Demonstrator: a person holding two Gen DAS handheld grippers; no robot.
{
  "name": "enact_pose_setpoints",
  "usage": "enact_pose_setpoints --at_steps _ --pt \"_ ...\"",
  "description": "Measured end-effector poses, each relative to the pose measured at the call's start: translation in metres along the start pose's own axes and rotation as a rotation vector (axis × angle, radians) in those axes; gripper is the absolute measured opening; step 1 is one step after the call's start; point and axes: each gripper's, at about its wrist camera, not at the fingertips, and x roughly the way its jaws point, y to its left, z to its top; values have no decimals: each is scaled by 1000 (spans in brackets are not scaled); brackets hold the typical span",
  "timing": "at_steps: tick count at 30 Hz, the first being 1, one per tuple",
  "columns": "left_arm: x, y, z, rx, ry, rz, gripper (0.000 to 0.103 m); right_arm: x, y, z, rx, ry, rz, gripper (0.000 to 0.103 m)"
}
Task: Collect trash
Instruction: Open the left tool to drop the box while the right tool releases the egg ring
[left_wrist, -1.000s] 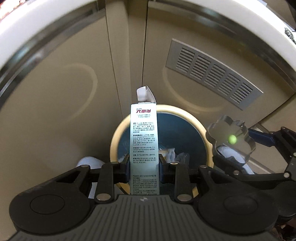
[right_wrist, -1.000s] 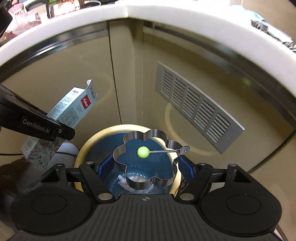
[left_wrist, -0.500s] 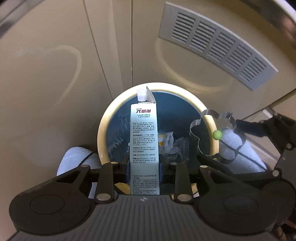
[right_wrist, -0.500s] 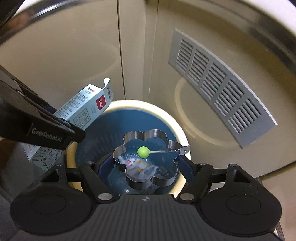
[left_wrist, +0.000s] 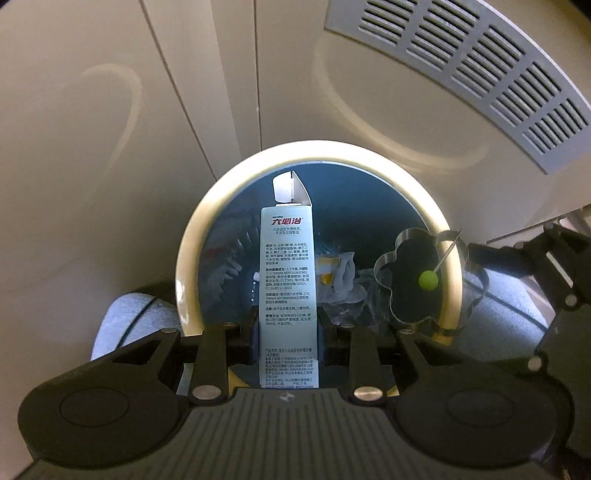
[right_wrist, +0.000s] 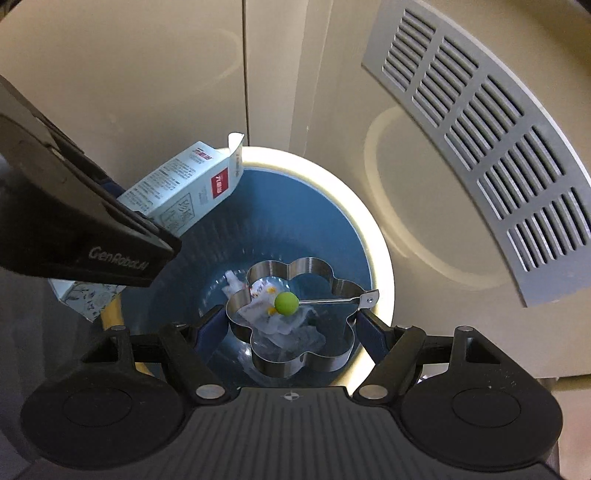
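- Pale blue-green cardboard, printed with dense text and a red logo, filled the narrow gap of the left gripper (left_wrist: 287, 338): its jaws were clamped on the long toothpaste box (left_wrist: 287, 273), which pointed straight ahead along the fingers with its open top flap at the far end.
- Seen from the right wrist camera, the same box (right_wrist: 188, 186) slanted across the left side of the bin's rim, held in the black left gripper (right_wrist: 147, 218) coming in from the left edge.
- The right gripper (right_wrist: 291, 328) stood wide, its blue-padded fingers (right_wrist: 210, 325) pressed against opposite sides of a flower-shaped steel ring mould (right_wrist: 291, 321); a thin wire handle ending in a green ball (right_wrist: 285, 303) lay folded across the ring.
- In the left wrist view the mould (left_wrist: 417, 280) hung over the right side of the bin's rim, just beside the box but not touching it.
- Below both held items sat a round waste bin (left_wrist: 192, 258) with a cream rim and dark blue inside (right_wrist: 314, 218).
- Crumpled clear and white wrappers (right_wrist: 280, 328) lay at the bottom of the bin, visible through the ring.
- Beige cabinet panels (left_wrist: 92, 129) rose behind the bin, one carrying a grey slatted vent (right_wrist: 480, 129).
- A light grey-blue shape (left_wrist: 129, 325) showed left of the bin; what it was could not be told.
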Motion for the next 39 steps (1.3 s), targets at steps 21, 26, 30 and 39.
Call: enact_pose_setpoints --at_steps 21,26,30,39 --pt "17 -5 7 13 64 8 31 29 -13 3 28 62 29 78" --pt "23 -4 8 5 78 13 31 29 -16 6 39 74 31 78" --pt "26 -6 11 6 94 22 31 32 -18 7 50 87 34 78" --pt "32 -3 12 -25 100 60 92 42 -19 9 66 131 9 94"
